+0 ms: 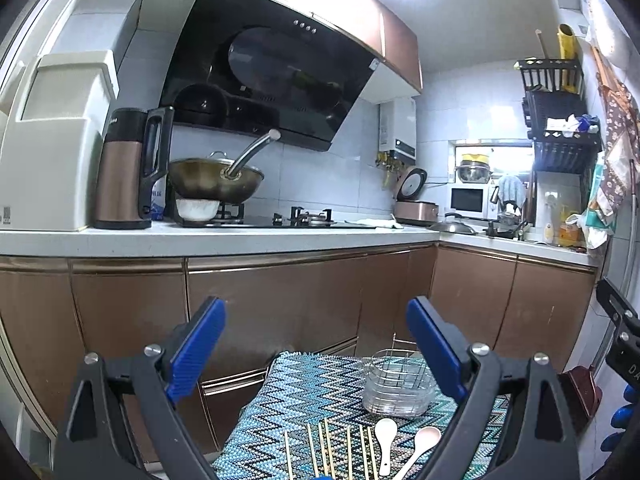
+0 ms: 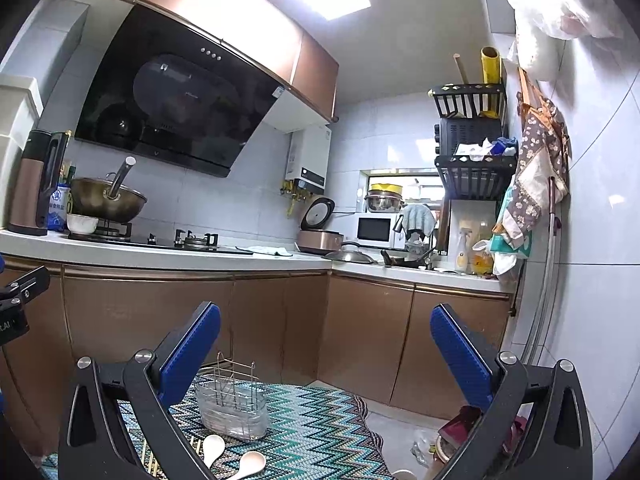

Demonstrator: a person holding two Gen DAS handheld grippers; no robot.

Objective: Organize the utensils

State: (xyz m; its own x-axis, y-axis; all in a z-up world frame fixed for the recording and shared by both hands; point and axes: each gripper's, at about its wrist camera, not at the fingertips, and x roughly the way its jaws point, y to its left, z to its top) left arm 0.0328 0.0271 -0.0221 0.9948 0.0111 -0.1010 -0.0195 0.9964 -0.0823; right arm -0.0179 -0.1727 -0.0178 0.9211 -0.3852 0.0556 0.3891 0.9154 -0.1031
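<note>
A clear utensil holder (image 1: 398,386) with a wire insert stands on a zigzag-patterned cloth (image 1: 312,396). In front of it lie a white spoon (image 1: 386,444), a pinkish spoon (image 1: 420,446) and several wooden chopsticks (image 1: 332,450). My left gripper (image 1: 316,336) is open and empty, held above the cloth. My right gripper (image 2: 326,344) is open and empty, above the cloth's right part. The right wrist view shows the holder (image 2: 234,410), the white spoon (image 2: 211,450), the pinkish spoon (image 2: 250,465), the chopstick tips (image 2: 150,458) and the cloth (image 2: 320,428).
Brown kitchen cabinets (image 1: 280,304) under a white counter (image 1: 216,238) face me, with a wok (image 1: 216,182), a kettle (image 1: 128,168) and a stove on it. Clutter sits on the floor at the right (image 2: 452,436). A tiled wall (image 2: 592,280) is at the right.
</note>
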